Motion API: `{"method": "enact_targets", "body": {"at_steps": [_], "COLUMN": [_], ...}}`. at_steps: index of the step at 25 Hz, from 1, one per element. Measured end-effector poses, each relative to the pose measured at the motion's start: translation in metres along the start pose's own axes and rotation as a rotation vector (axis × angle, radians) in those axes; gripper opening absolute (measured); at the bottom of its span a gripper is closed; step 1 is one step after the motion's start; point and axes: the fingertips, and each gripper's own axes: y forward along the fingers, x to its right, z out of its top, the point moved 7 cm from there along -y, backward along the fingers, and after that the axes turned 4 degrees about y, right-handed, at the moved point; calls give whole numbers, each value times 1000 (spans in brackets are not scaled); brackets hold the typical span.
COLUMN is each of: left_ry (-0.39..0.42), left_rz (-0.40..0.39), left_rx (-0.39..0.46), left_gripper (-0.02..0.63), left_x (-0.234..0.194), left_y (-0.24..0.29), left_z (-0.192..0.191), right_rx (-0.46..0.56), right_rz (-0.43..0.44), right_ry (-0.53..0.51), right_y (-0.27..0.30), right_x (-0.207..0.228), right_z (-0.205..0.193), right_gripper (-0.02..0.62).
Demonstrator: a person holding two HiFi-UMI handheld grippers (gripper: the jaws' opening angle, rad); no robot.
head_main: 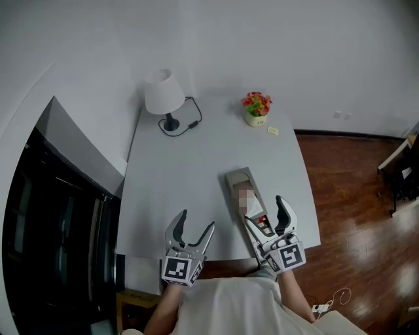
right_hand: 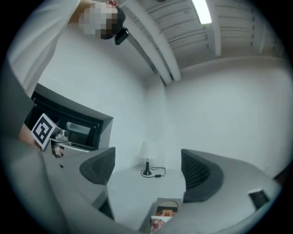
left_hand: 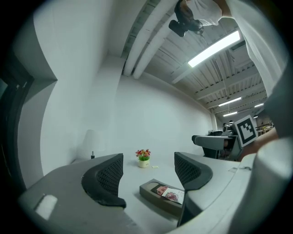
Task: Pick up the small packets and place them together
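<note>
Soft even light, dark fisheye corners

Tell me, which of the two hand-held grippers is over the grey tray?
The right hand-held gripper, above the grey tray's near end; the left hand-held gripper hangs over bare table beside it.

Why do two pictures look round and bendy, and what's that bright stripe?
Left gripper view: wide lens bends the walls, corners go black, the ceiling light glares white. Right gripper view: same bending, a light strip glares up top. Head view: soft, even light on the table.
</note>
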Motion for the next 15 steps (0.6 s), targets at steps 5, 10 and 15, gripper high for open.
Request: {"method": "enact_targets", "body": {"at_steps": [5, 10, 15], "left_ry": [-3, 9, 21], "left_rz": [26, 25, 13], "left_rx": [-17, -22, -23], "left_gripper": [336, 336, 336], "left_x": [0, -2, -2], "left_y": [-4, -2, 4], "left_z": [-10, -12, -11], "right_rx": [-45, -42, -58], "right_rz": [-36, -69, -43], "right_ry": [37, -6, -26], "right_y": [-17, -17, -11], "right_x": [-2, 15, 20], "right_z": [-18, -9, -9], "right_gripper": [445, 414, 414]}}
